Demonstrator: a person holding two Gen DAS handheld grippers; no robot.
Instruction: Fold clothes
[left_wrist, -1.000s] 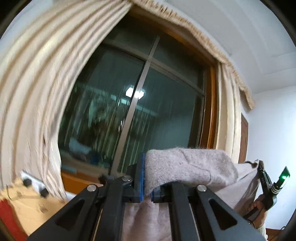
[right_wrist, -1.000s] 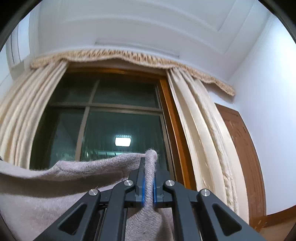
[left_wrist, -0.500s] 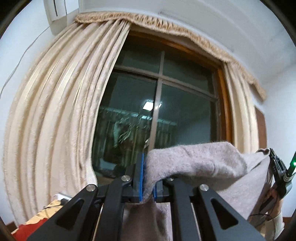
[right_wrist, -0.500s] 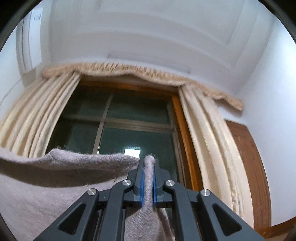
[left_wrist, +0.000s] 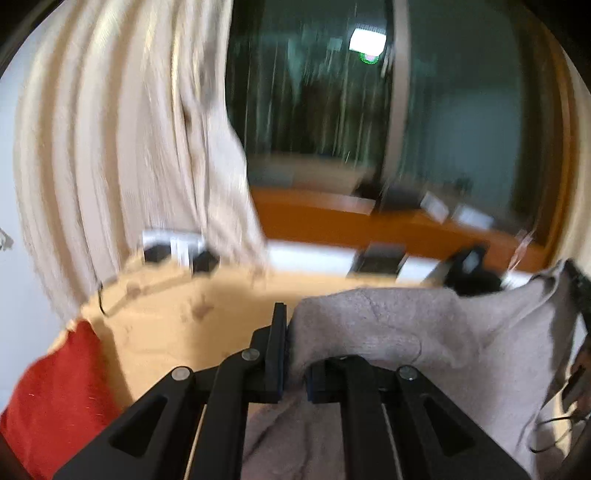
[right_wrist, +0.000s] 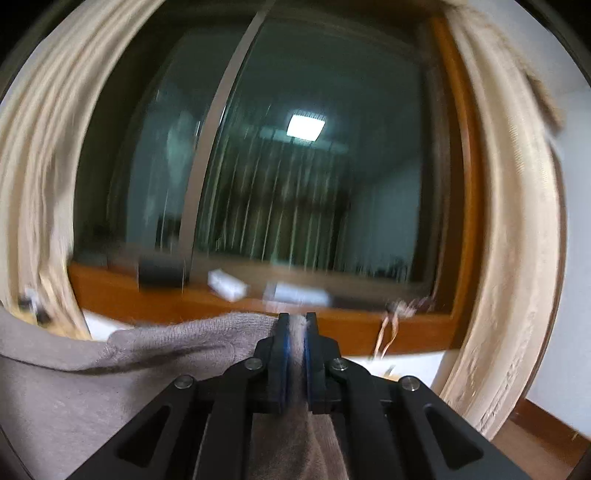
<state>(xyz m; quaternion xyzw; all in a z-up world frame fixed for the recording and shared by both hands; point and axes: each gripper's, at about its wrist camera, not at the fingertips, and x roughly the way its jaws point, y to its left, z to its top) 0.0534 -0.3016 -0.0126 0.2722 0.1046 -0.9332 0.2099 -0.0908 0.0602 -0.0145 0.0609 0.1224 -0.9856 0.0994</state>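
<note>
The sweater (left_wrist: 399, 325) hung in the air, stretched between my two tongs: the left gripper (left_wrist: 293, 354) pinched one edge and the right gripper (right_wrist: 294, 350) was clamped on another. I judged it a spreading step; the next move needed an even lowering onto the yellow cover (left_wrist: 177, 317). Only the left view showed that cover and a red cloth (left_wrist: 55, 398); the right view showed only the window (right_wrist: 314, 166) and curtains (right_wrist: 517, 258)

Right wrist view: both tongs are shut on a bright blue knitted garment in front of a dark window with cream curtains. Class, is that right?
One detail is wrong: the garment is grey-beige, not bright blue, as the right wrist view shows. Both the right tongs and left tongs are shut on it, before the dark window with cream curtains.
</note>
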